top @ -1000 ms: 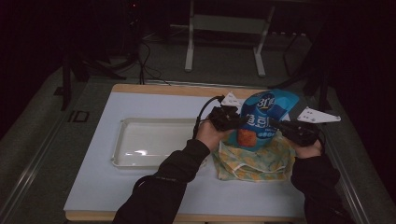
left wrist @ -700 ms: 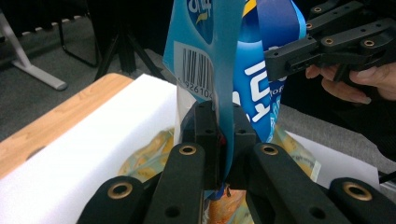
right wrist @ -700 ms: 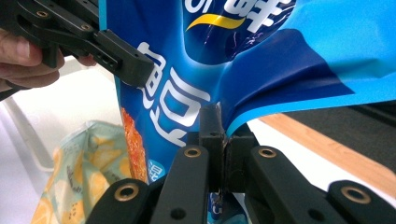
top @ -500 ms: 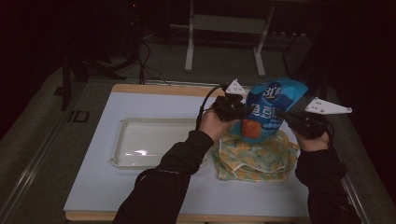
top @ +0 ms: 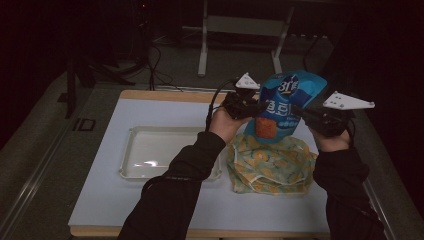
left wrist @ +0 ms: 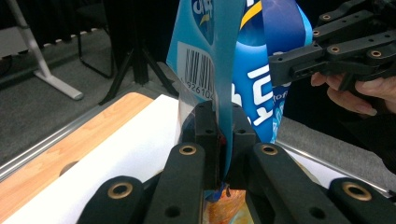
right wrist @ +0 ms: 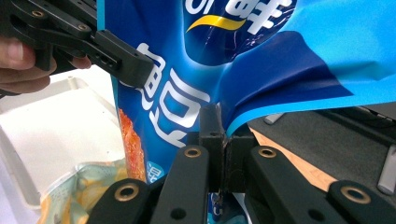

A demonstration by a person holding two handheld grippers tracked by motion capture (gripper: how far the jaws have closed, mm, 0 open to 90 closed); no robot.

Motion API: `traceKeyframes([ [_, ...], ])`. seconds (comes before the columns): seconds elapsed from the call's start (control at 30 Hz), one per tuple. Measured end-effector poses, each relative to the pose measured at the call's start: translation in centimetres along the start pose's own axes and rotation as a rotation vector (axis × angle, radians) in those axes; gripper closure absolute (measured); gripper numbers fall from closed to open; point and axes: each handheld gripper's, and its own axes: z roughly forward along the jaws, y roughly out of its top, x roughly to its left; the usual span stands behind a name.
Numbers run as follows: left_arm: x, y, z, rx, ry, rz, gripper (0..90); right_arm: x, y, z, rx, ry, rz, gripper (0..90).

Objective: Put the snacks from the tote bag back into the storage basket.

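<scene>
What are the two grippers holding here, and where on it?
The blue snack bag: left gripper pinches one side edge, right gripper the opposite edge.

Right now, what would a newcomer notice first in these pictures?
A bright blue snack bag hangs above the right half of the table, pinched on each side by the shut left gripper and right gripper. Under it lies a yellow patterned bag; to its left sits a clear tray.

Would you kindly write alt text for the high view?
Two hand-held grippers, left gripper and right gripper, pinch a blue snack bag above a yellow patterned bag on a white table, beside a clear tray.
</scene>
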Motion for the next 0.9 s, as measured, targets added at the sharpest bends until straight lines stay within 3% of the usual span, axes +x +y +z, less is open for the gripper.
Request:
traceKeyframes([
  [0.9,3.1,-1.5,-5.8,-0.012,0.069,-0.053,87.6,3.5,3.5,5.2,-0.004,0.054,-0.035,88.8],
])
